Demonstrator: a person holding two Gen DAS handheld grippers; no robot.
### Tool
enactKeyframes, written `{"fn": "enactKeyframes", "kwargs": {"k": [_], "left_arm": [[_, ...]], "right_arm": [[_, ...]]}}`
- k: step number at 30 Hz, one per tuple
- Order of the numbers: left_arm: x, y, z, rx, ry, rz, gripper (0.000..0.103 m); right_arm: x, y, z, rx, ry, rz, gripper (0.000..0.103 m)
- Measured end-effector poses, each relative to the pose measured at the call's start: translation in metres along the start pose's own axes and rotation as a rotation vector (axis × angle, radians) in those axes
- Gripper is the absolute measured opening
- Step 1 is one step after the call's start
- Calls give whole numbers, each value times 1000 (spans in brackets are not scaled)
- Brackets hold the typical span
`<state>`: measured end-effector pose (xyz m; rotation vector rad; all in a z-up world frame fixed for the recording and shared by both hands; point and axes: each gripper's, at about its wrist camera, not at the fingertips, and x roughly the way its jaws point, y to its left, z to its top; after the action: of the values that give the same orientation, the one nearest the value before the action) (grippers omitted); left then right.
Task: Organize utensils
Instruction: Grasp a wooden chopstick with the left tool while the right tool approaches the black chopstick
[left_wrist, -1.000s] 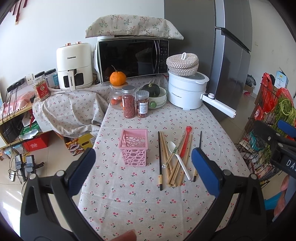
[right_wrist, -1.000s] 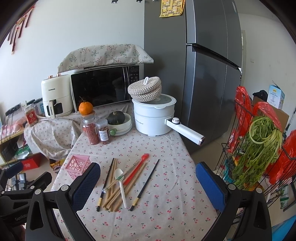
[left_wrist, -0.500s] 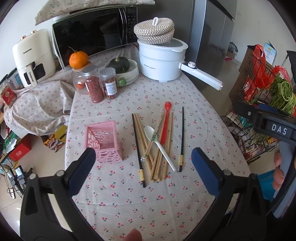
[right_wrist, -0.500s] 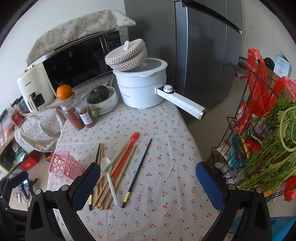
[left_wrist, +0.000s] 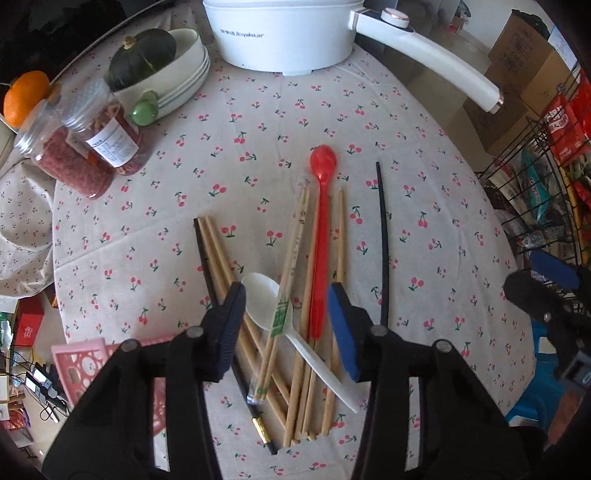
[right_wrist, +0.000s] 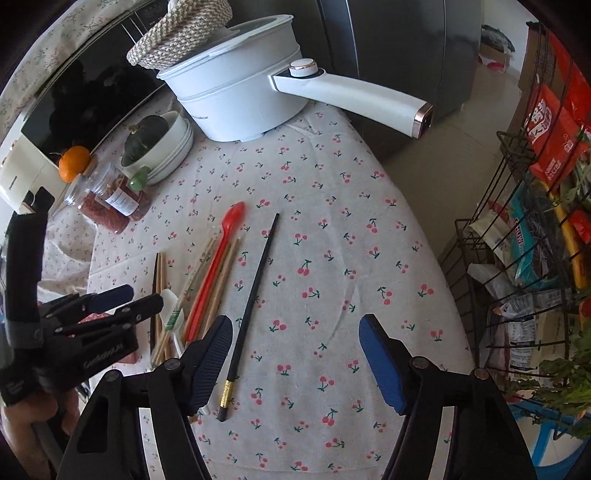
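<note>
A pile of utensils lies on the cherry-print tablecloth: wooden chopsticks (left_wrist: 216, 254), a white spoon (left_wrist: 264, 295), a red spoon (left_wrist: 321, 221) and a wrapped chopstick pair (left_wrist: 291, 258). A lone black chopstick (left_wrist: 384, 240) lies to their right; it also shows in the right wrist view (right_wrist: 253, 295). My left gripper (left_wrist: 288, 325) is open, low over the pile, straddling the white and red spoons. My right gripper (right_wrist: 295, 350) is open and empty just right of the black chopstick. The pink basket (left_wrist: 85, 358) sits at lower left, partly hidden.
A white electric pot (left_wrist: 288, 33) with a long handle (left_wrist: 428, 70) stands at the back. Stacked bowls holding a green squash (left_wrist: 147, 55), two spice jars (left_wrist: 81, 147) and an orange (left_wrist: 24, 96) stand back left. A wire rack (right_wrist: 535, 221) stands right of the table.
Both grippers have dropped down and forward toward the table. The left one has come over the utensil pile and narrowed; the right one has come beside the black chopstick.
</note>
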<state>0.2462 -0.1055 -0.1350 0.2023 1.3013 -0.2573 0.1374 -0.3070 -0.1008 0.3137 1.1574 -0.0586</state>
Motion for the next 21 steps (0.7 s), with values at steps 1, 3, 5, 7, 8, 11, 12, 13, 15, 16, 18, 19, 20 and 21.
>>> {"fn": "enactKeyframes", "kwargs": {"k": [1, 3, 5, 7, 8, 11, 12, 13, 15, 16, 18, 19, 20, 21], "left_arm": [[9, 1, 7, -10, 17, -4, 39], [23, 3, 17, -24, 41, -4, 28], [34, 4, 24, -35, 57, 5, 25], [41, 3, 28, -38, 71, -7, 25], [44, 1, 28, -41, 76, -11, 24], [48, -4, 30, -33, 90, 1, 24], [50, -6, 30, -27, 97, 14, 24], [52, -8, 29, -23, 104, 29, 24], [54, -10, 28, -20, 117, 47, 21], [54, -12, 27, -21, 119, 50, 19], [57, -15, 29, -17, 116, 59, 14], [59, -16, 31, -10, 114, 66, 13], [62, -18, 33, -6, 108, 73, 12], [62, -17, 34, -6, 99, 74, 11]], "right_arm": [[5, -1, 1, 5, 10, 2, 72], [13, -4, 2, 14, 31, 4, 72], [17, -6, 3, 20, 43, 4, 72], [19, -7, 5, 21, 46, 3, 72], [19, -8, 5, 20, 46, 4, 72], [19, -7, 6, 14, 43, 8, 72], [18, -7, 6, 13, 42, 11, 72], [18, -6, 7, 12, 41, 12, 72], [18, -5, 7, 14, 38, 12, 72], [19, -5, 7, 15, 39, 12, 72], [21, -4, 7, 12, 43, 15, 72], [22, -3, 6, 10, 47, 20, 72], [23, -1, 6, 7, 52, 25, 72], [24, -1, 6, 6, 57, 29, 72]]}}
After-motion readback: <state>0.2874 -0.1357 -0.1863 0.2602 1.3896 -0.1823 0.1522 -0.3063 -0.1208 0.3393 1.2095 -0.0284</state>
